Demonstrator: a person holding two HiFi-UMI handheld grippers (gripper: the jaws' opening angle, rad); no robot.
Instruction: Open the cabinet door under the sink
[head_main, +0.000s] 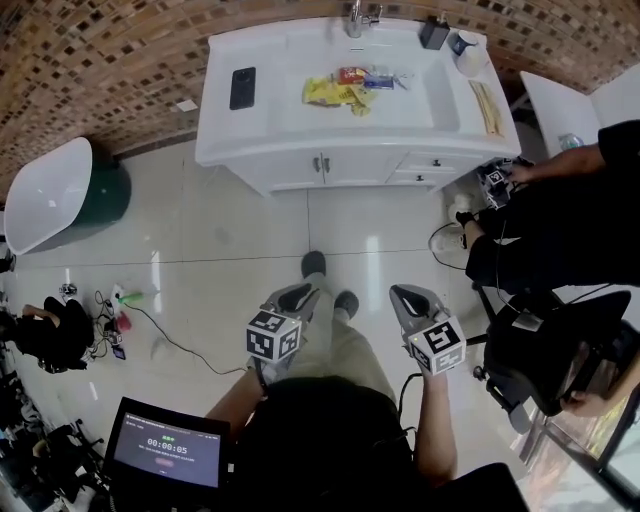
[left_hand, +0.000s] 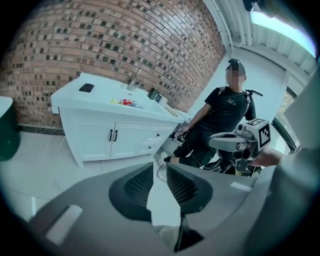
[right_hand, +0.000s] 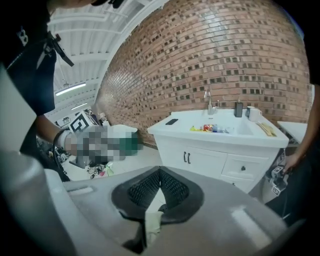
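Head view: two grippers low and near, left gripper spread and empty, right gripper pressed together, empty. Far off, two closed cabinet doors under one sink, one phone at its left. Near-left tablet reads 00:00:05

The cabinet stands against the brick wall, its cabinet doors under the sink, with drawers to their right. Packets lie in the sink, and a phone lies on the worktop to its left. A tub sits on the floor farther left. A person sits to the right.
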